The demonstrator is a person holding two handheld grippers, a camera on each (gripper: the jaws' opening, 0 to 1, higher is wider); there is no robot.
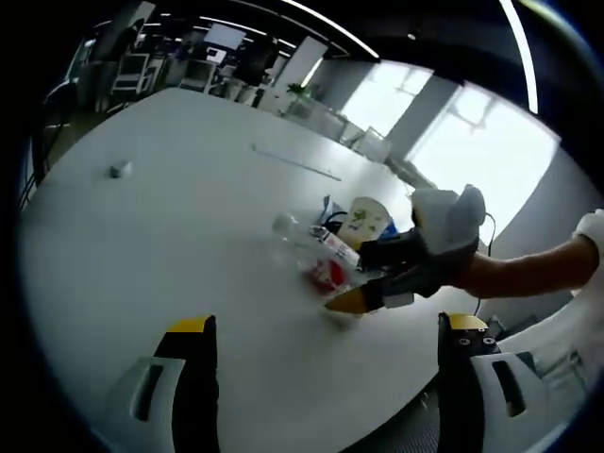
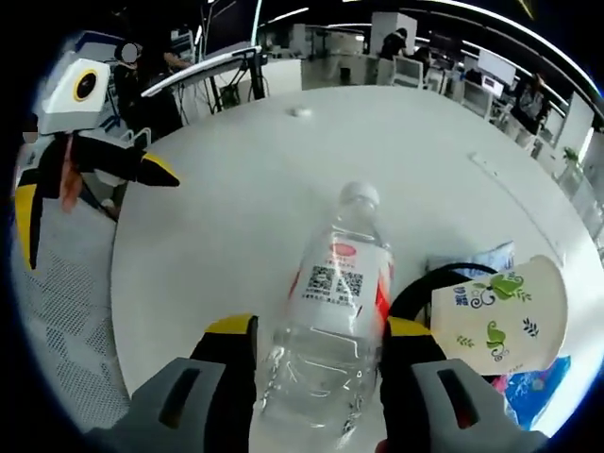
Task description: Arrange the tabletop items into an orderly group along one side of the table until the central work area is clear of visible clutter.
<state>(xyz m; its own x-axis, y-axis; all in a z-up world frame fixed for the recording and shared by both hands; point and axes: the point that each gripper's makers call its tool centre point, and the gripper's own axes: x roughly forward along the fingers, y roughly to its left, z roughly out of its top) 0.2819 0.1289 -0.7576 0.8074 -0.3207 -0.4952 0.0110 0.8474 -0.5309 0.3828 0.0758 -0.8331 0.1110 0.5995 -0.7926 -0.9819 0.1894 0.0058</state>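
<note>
Left gripper (image 1: 326, 342) with yellow-tipped jaws spread wide over a round white table (image 1: 151, 245). Beyond it, the right gripper (image 1: 363, 297) grasps a clear plastic bottle (image 1: 307, 245) lying near a paper cup (image 1: 363, 219). A small white object (image 1: 120, 170) sits far off.

the left gripper (image 1: 326, 363) hangs with its yellow-tipped black fingers (image 1: 193, 373) spread wide apart, nothing between them. the right gripper (image 2: 316, 373), held by a gloved hand (image 1: 444, 226) on a bare forearm (image 1: 528, 269), has its fingers closed against a clear plastic water bottle (image 2: 330, 321).
</note>
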